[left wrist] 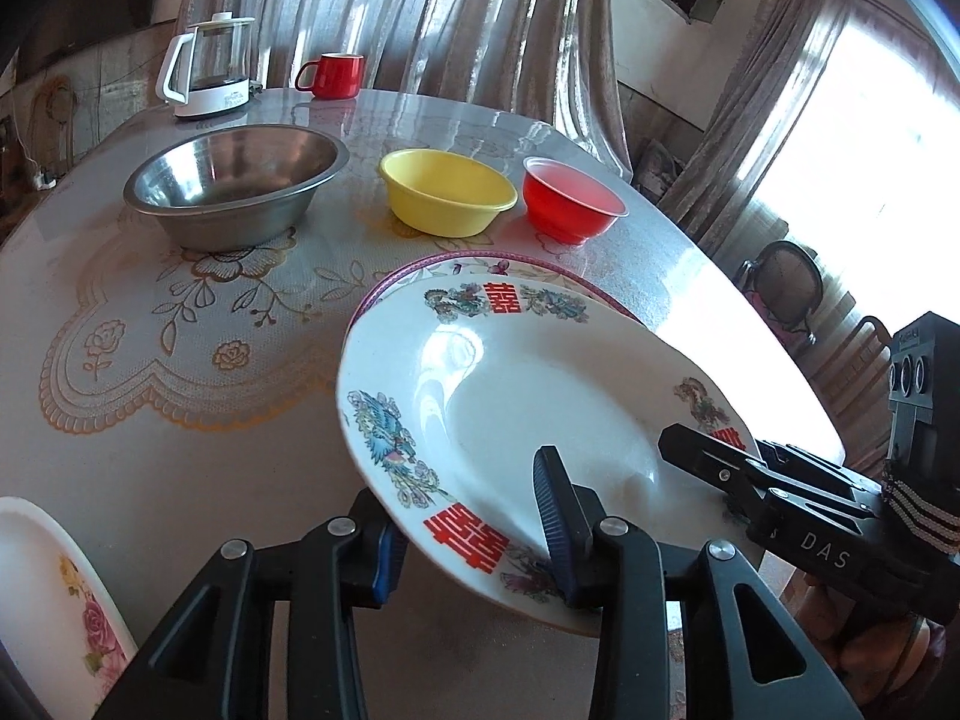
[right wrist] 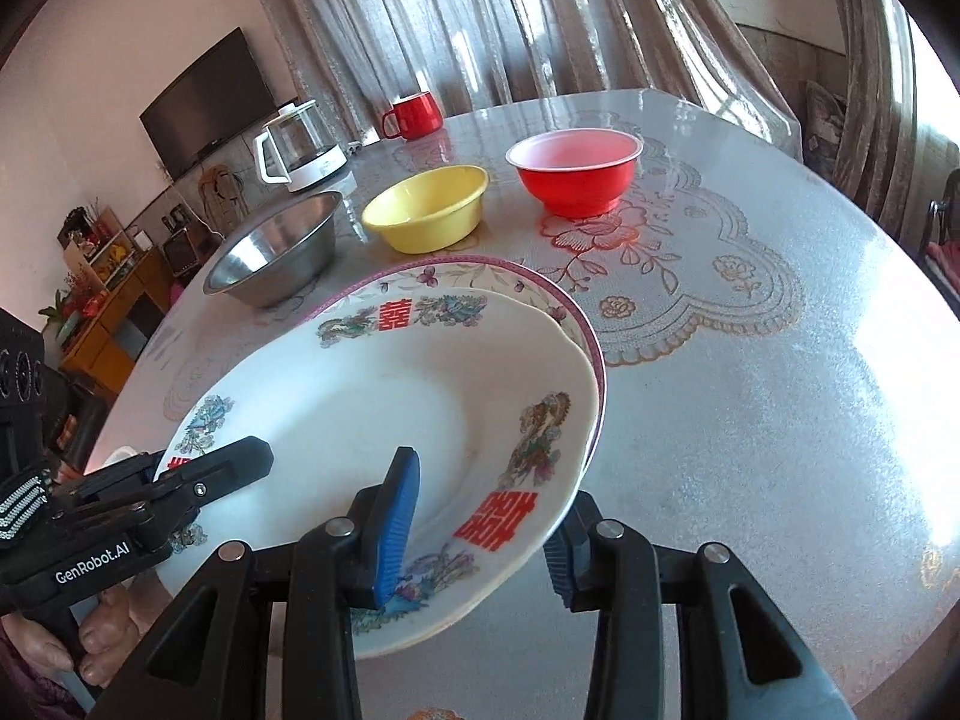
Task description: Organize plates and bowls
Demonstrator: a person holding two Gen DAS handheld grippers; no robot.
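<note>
Both grippers held one white plate [left wrist: 540, 396] with red characters and bird designs on its rim — tilted, its far edge lying over a larger pink-rimmed plate [left wrist: 480, 261] that sat flat on the counter [left wrist: 180, 360].

The left gripper [left wrist: 474, 516] had its jaws clamped on the plate's near-left rim, one blue pad above the plate and one beneath it. The right gripper [right wrist: 480, 516] gripped the near-right rim the same way, one blue finger [right wrist: 396, 516] over the plate's face and the other under its edge. Each gripper also showed in the other's view, coming in from the side with its tip on the rim.

Beyond the plates stood three bowls in a row, apart from each other: a steel bowl [left wrist: 234, 186] on the left, a yellow bowl [left wrist: 447, 192] in the middle and a red bowl [left wrist: 570, 198] on the right.

At the counter's far edge were a glass kettle [left wrist: 210, 69] on a white base and a red mug [left wrist: 333, 75] beside it. A corner of a rose-patterned white dish [left wrist: 54, 588] showed at the near left of the left wrist view — well apart from the stacked plates.
</note>
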